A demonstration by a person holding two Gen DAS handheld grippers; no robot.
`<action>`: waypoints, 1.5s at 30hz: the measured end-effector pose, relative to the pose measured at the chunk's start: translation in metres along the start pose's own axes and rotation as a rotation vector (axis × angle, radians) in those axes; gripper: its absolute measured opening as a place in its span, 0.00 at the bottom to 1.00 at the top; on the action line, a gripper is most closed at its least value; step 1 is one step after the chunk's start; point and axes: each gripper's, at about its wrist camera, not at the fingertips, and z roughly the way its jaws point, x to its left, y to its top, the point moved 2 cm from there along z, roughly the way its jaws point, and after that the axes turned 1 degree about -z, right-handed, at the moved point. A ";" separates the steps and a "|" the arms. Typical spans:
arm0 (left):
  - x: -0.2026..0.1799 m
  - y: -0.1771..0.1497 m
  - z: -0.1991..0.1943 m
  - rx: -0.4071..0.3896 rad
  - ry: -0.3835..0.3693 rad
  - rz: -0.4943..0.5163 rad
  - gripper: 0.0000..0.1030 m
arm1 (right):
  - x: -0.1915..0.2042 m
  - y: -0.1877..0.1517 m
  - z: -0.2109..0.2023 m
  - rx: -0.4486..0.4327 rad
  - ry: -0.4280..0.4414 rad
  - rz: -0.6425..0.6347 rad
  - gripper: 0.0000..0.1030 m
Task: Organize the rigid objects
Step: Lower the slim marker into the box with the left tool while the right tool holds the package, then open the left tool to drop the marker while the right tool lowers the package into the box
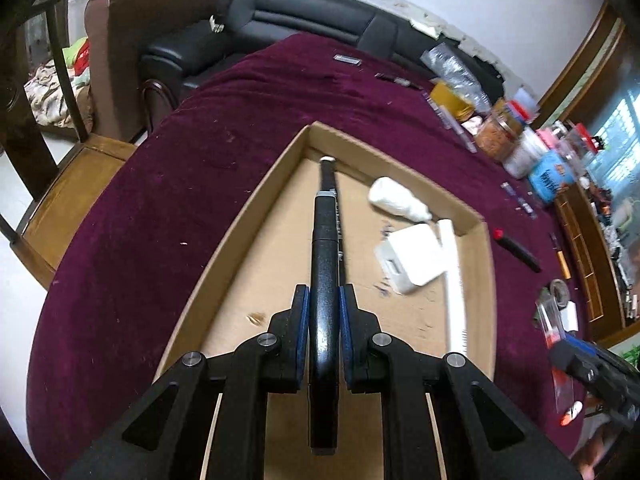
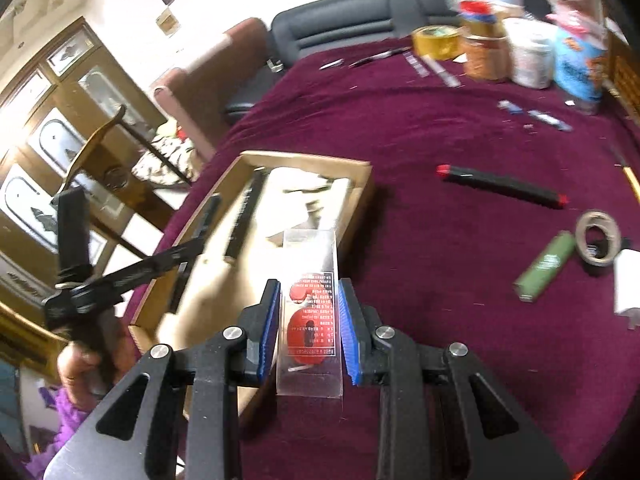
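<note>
Your left gripper (image 1: pixel 324 312) is clamped almost fully shut on a slim black pen (image 1: pixel 325 264), gripped partway along its length, with the tip pointing down into the cardboard tray (image 1: pixel 240 216). Your right gripper (image 2: pixel 308 316) is closed to a narrow gap on a clear plastic case (image 2: pixel 310 312) with a red item inside, held above the cloth (image 2: pixel 440 280) just beside the tray's near wall. Because the pen overhangs the pads at both ends, it may pivot in the grip if its tip strikes the tray floor or wall; lower it at a shallow angle. A second black stick (image 1: pixel 330 172) lies directly under the pen, so a release here could leave one rolling on the other. The white bottle (image 1: pixel 394 198), white box (image 1: pixel 412 258) and white strip (image 1: pixel 452 280) fill the tray's right side; set the case down carelessly and it will land on them or tip over the wall. The case is smooth and thin, so it may slip between the pads. Both views are blurred, so exact clearances cannot be read. The two grippers are near each other over the tray and could collide.
</note>
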 end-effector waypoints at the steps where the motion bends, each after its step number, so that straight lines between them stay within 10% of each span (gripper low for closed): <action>1: 0.003 0.002 0.004 0.015 0.008 -0.003 0.11 | 0.007 0.001 0.007 0.010 0.001 -0.010 0.25; 20: 0.008 0.021 0.036 0.083 0.012 -0.032 0.24 | 0.044 0.007 0.103 0.157 -0.076 -0.064 0.25; 35: 0.019 0.006 -0.049 -0.147 0.039 -0.035 0.59 | 0.049 0.010 0.117 0.155 -0.107 -0.064 0.25; 45: 0.022 -0.021 -0.064 -0.183 0.076 -0.045 0.60 | 0.056 0.006 0.117 0.136 -0.141 -0.099 0.25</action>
